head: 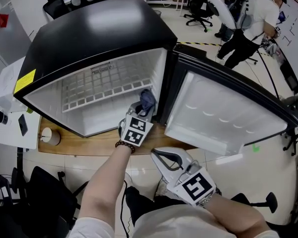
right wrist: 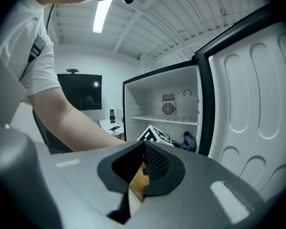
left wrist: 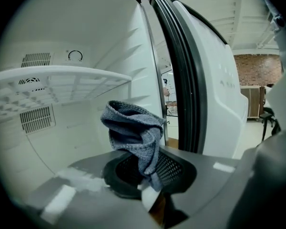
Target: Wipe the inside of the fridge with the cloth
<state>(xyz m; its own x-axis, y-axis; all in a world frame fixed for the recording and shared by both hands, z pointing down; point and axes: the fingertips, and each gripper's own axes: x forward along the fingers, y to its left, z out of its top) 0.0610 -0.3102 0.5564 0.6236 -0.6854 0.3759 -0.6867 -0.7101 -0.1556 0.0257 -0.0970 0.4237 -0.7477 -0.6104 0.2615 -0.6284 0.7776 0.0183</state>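
Note:
A small black fridge [head: 99, 31] stands with its door [head: 223, 115] swung wide to the right, white inside [head: 94, 113]. My left gripper [head: 140, 114] is shut on a grey-blue cloth [head: 148, 100] at the lower right of the fridge opening, close to the right inner wall [left wrist: 133, 56]. In the left gripper view the cloth [left wrist: 136, 135] stands bunched up between the jaws. My right gripper [head: 165, 158] hangs shut and empty outside the fridge, below the door; its view shows the cloth [right wrist: 189, 140] and the left gripper's marker cube [right wrist: 152, 134] ahead.
A white wire shelf [head: 104, 90] crosses the upper part of the fridge. The fridge sits on a wooden board [head: 89, 144] with a paper cup [head: 50, 136] at its left. A white table with papers [head: 5, 108] is further left. A person [head: 251, 24] and office chairs [head: 198, 6] stand behind.

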